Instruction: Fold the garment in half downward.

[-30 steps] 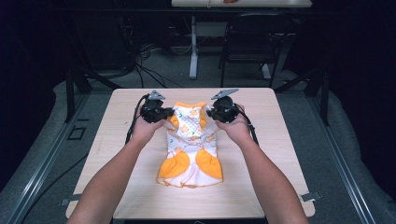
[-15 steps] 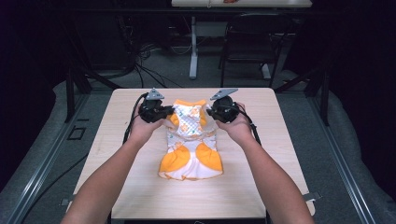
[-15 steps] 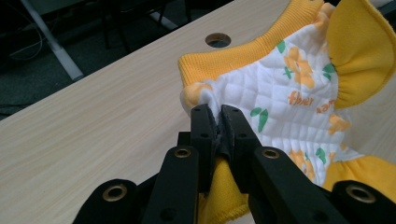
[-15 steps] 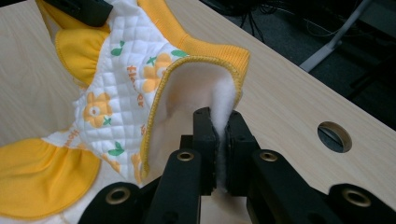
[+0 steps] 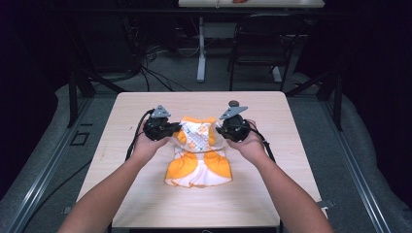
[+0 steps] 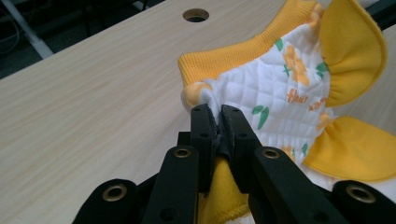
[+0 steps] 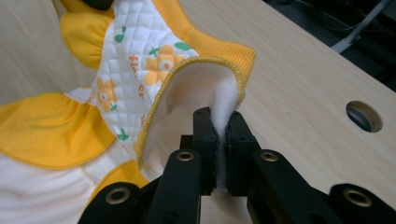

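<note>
Jaws pinch both top corners of the garment [image 5: 197, 151], lengthwise toward the person.

Garment [image 5: 198, 154]: white quilted top w/ orange flowers, green leaves, orange ribbed trim & ruffles; white lining. Desk [image 5: 145, 194]: pale wood grain. Both tools' jaws black.

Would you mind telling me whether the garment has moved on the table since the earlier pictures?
Yes. The garment has shifted toward the person's near edge of the table, further from its far edge, with both hand-held grippers clamped on its top corners.
</note>
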`<state>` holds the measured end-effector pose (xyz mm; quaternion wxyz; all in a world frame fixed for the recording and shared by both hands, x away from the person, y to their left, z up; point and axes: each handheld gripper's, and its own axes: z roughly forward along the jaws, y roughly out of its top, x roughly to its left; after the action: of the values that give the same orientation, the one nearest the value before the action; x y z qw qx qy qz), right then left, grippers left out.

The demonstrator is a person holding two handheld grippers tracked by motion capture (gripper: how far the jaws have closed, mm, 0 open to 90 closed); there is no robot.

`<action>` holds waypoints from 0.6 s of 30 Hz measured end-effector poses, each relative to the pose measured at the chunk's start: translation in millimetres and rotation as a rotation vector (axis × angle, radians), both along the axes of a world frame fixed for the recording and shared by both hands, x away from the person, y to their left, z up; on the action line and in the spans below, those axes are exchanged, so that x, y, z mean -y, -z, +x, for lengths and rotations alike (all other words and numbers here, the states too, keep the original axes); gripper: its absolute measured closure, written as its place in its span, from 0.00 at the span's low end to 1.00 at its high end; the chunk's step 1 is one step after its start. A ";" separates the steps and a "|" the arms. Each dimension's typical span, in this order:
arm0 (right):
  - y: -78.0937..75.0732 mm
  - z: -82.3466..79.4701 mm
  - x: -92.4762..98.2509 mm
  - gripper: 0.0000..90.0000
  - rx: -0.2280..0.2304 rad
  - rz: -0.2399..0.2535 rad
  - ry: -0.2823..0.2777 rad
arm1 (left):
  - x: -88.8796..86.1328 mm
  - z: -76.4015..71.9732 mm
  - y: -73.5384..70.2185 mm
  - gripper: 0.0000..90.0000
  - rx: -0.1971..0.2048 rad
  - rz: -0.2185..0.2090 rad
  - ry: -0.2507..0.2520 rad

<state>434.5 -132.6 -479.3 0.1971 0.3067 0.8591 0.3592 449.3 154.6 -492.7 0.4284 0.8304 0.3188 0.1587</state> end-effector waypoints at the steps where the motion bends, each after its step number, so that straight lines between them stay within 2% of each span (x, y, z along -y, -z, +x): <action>1: 1.8 -1.2 -0.1 0.94 -0.003 0.001 -0.002 | 0.0 0.0 0.0 0.94 0.000 0.000 0.000; 4: 4.6 -4.4 -0.5 0.94 -0.012 -0.019 -0.013 | -0.5 -6.4 6.5 0.94 -0.013 -0.002 0.011; 7: 9.7 -10.6 -0.1 0.94 -0.017 -0.004 -0.019 | -0.6 -13.5 13.5 0.94 -0.022 0.010 0.026; 9: 14.3 -16.0 -1.4 0.94 -0.025 -0.032 -0.032 | -0.8 -18.9 18.3 0.94 -0.029 0.007 0.035; 11: 19.9 -22.4 -0.5 0.94 -0.029 -0.014 -0.040 | -1.3 -24.4 22.6 0.93 -0.034 0.008 0.047; 13: 24.8 -28.8 -0.6 0.94 -0.031 -0.038 -0.052 | -2.0 -30.7 27.6 0.93 -0.045 0.004 0.061; 15: 29.3 -33.3 0.2 0.94 -0.038 -0.023 -0.055 | -1.9 -36.5 32.4 0.93 -0.055 0.006 0.073; 17: 32.8 -37.5 -0.7 0.94 -0.041 -0.054 -0.070 | -3.2 -42.4 37.6 0.93 -0.064 0.004 0.090; 18: 36.0 -40.4 -0.3 0.94 -0.041 -0.035 -0.072 | -3.8 -44.6 39.6 0.93 -0.061 0.010 0.095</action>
<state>394.1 -132.2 -515.3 0.1717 0.2793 0.8797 0.3445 404.7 158.4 -532.3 0.4213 0.8512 0.2913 0.1146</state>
